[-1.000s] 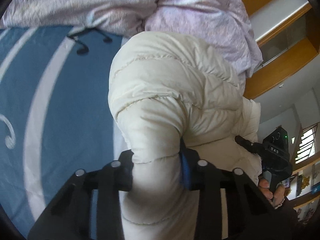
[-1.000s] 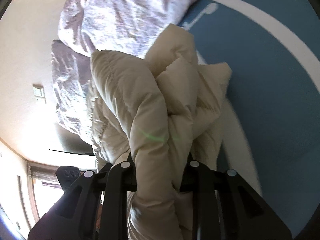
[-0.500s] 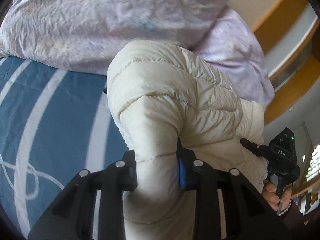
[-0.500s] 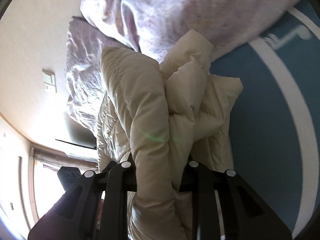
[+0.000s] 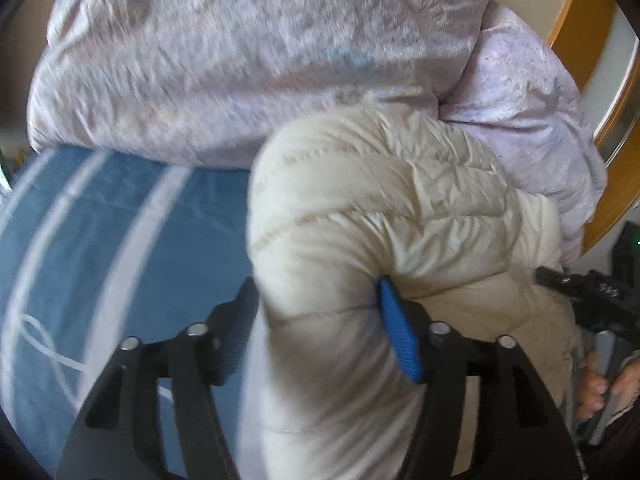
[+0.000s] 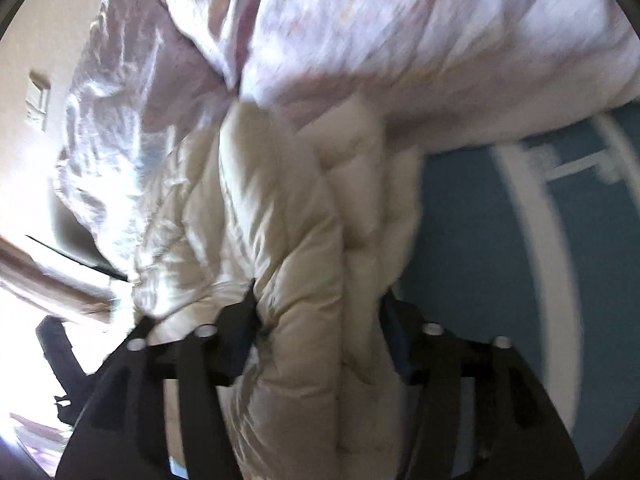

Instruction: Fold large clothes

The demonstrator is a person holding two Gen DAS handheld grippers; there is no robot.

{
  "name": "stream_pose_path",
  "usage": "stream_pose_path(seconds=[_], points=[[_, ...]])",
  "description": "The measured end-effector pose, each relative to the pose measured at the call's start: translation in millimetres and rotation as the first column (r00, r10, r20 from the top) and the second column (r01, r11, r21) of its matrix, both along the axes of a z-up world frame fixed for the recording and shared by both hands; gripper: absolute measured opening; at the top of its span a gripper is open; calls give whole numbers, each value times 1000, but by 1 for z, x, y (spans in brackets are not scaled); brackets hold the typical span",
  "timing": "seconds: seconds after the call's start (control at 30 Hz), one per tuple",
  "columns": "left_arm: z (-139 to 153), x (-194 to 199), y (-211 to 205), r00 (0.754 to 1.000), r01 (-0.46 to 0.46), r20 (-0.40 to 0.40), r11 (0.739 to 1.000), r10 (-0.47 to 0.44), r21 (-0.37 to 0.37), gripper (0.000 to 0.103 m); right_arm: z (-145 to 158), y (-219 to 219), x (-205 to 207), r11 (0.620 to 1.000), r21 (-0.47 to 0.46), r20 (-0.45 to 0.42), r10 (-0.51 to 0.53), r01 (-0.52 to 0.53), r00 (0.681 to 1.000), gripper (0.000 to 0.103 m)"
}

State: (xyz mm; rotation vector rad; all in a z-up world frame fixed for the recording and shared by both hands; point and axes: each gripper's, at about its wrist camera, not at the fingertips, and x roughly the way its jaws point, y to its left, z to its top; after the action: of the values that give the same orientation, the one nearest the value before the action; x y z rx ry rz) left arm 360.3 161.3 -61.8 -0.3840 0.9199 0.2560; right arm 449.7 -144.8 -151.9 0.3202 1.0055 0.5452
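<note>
**As both tongs let go, a puffy jacket could spring out of its fold**

While the cream padded jacket (image 5: 380, 208) lies bunched on a blue bedsheet with white stripes (image 5: 120, 220), its far end rests against a crumpled lilac quilt (image 5: 240, 60) and its near end sits between the two tongs. The left gripper (image 5: 316, 292) has just been widening its jaws. A thick roll of jacket fills the gap, but the pads no longer seem to pinch it. The right gripper (image 6: 320, 300) has also just been spreading its jaws, with a bundle of jacket folds between them, apparently loose. Both views are blurred, so any light contact is hard to rule out.

Risks, as a judgement: the filling is springy and the shell looks slick, so the released layers may puff up and slide apart, undoing the fold. If a pad drags on the fabric as the tongs pull back, it could tug the bundle toward the near edge. The quilt crowds the far side, so the jacket may lean or tip against it and not lie flat.

Counted: one jacket, two tongs, one bedsheet, and one quilt heap, though it may be two pieces. One hand (image 5: 600, 384) shows at the far right of the left view.
</note>
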Motion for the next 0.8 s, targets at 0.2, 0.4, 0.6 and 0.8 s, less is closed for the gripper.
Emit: stream_pose_path(seconds=[0.2,0.4,0.6,0.8], points=[[22,1,6,998,-49,36,995,46,89,72,37,-14,-19,999,19,160,-39,36,986,61],[23,23,-17,1000,-10,13,990,8,138,73,49,31,-31,997,-51,223,76,-66,972,55],[14,40,-40,999,38,-13,976,-36,214,73,47,81,-15,991,-117,266,92,-63,960,53],[-4,52,-50,998,48,-39,968,-39,248,79,11,80,3,982,-190,195,46,-8,980,49]])
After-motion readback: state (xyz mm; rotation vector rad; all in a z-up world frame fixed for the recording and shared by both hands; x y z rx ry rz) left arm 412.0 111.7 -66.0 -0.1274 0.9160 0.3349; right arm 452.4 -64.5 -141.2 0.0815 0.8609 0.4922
